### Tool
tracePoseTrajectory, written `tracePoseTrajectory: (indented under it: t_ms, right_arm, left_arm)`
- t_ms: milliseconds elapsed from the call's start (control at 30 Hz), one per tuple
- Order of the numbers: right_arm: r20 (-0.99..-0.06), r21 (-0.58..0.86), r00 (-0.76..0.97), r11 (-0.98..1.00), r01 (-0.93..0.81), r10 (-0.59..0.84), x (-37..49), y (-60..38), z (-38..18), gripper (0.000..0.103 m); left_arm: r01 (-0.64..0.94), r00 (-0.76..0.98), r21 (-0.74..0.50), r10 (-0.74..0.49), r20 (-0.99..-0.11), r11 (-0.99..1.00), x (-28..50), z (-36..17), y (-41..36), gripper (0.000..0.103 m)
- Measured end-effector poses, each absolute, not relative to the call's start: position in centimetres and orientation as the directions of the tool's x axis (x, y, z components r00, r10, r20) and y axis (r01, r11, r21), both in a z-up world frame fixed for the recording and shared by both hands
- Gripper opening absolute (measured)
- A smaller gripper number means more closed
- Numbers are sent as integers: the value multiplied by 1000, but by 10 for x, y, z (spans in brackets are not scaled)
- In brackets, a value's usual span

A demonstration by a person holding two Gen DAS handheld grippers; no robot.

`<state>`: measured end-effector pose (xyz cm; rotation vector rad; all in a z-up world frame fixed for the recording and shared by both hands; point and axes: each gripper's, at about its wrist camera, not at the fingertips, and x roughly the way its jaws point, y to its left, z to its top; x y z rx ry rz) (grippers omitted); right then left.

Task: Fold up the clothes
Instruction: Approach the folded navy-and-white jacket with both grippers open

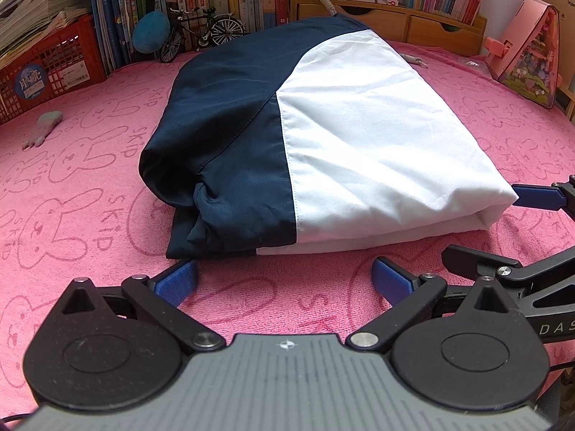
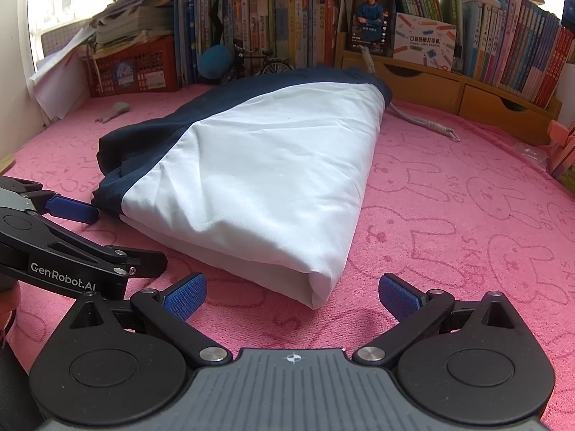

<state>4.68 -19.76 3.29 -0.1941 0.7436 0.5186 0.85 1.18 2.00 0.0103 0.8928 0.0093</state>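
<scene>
A navy and white garment lies folded into a thick bundle on the pink rabbit-print cloth. In the left wrist view my left gripper stands open just short of the bundle's near edge, nothing between its blue pads. The right gripper's blue pad shows beside the bundle's white corner. In the right wrist view the garment points its white corner toward my right gripper, which is open and empty. The left gripper's pad sits by the navy edge.
A red crate of papers stands at the back left, next to a blue plush and a model bicycle. Books line the back above a wooden drawer unit. A pink box sits at the right. A drawstring cord trails from the garment.
</scene>
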Motion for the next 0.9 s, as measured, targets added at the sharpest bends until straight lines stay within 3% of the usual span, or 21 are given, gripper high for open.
tracePoseTrajectory:
  t_ms: [267, 700, 900]
  right_arm:
    - [-664, -51, 638, 828, -559, 389, 45, -197, 33, 103]
    - [-647, -111, 654, 799, -590, 393, 40, -190, 33, 103]
    - [-577, -258, 711, 737, -625, 401, 34, -164, 43, 103]
  left_arm:
    - [29, 661, 137, 84, -745, 990, 1, 25, 6, 103]
    - [5, 646, 91, 66, -760, 996, 4, 28, 19, 103]
    - [-101, 695, 88, 134, -707, 991, -7, 50, 55, 103]
